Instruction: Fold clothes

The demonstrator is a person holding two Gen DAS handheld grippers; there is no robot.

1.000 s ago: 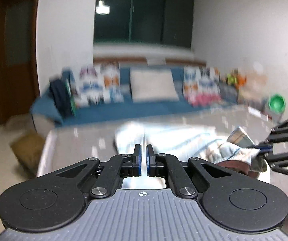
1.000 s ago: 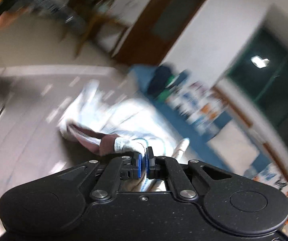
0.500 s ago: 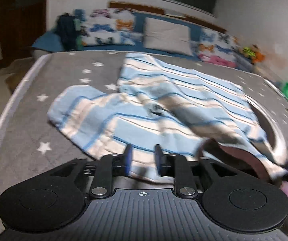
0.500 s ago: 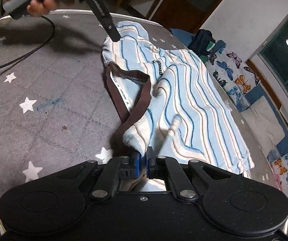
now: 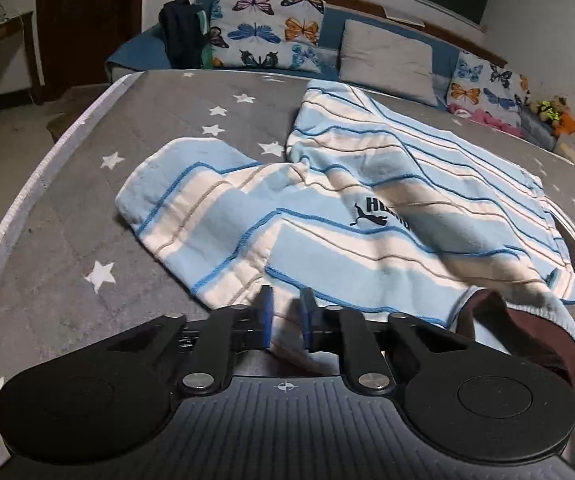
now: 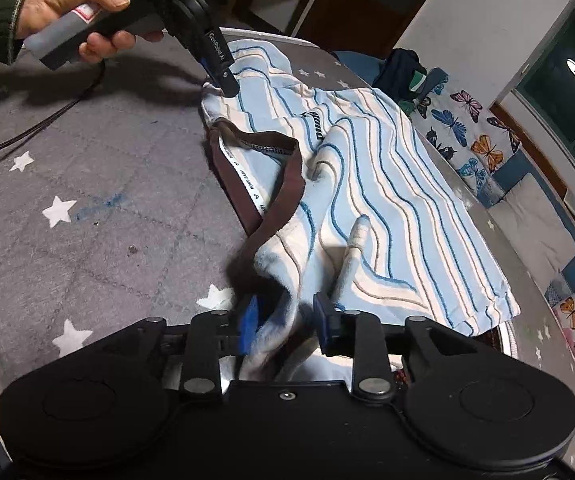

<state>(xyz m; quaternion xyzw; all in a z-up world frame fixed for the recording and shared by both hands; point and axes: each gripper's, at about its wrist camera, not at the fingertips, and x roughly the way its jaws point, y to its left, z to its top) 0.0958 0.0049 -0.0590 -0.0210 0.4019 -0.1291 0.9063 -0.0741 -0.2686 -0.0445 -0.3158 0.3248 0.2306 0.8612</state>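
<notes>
A light blue and white striped garment [image 5: 367,208] [image 6: 367,168] with a brown band [image 6: 271,200] [image 5: 527,328] lies spread and rumpled on the grey star-print bed cover [image 5: 87,200] [image 6: 87,220]. My left gripper [image 5: 285,312] [image 6: 227,82] is shut on the garment's near edge at one corner, with fabric bunched between its pads. The jaws of my right gripper [image 6: 285,320] are opening. A fold of the garment near the band still hangs between them, resting loosely against the left pad.
A hand [image 6: 71,4] in a dark sleeve holds the left gripper, and its cable [image 6: 47,120] trails over the cover. Butterfly pillows [image 5: 271,36], a grey pillow [image 5: 387,60] and a dark bag [image 5: 181,28] line the far side. The bed's edge [image 5: 19,200] curves along the left.
The left gripper came down onto the garment, stood open half a second ago and has closed on its edge. The right gripper's jaws, shut on the fabric before, have parted.
</notes>
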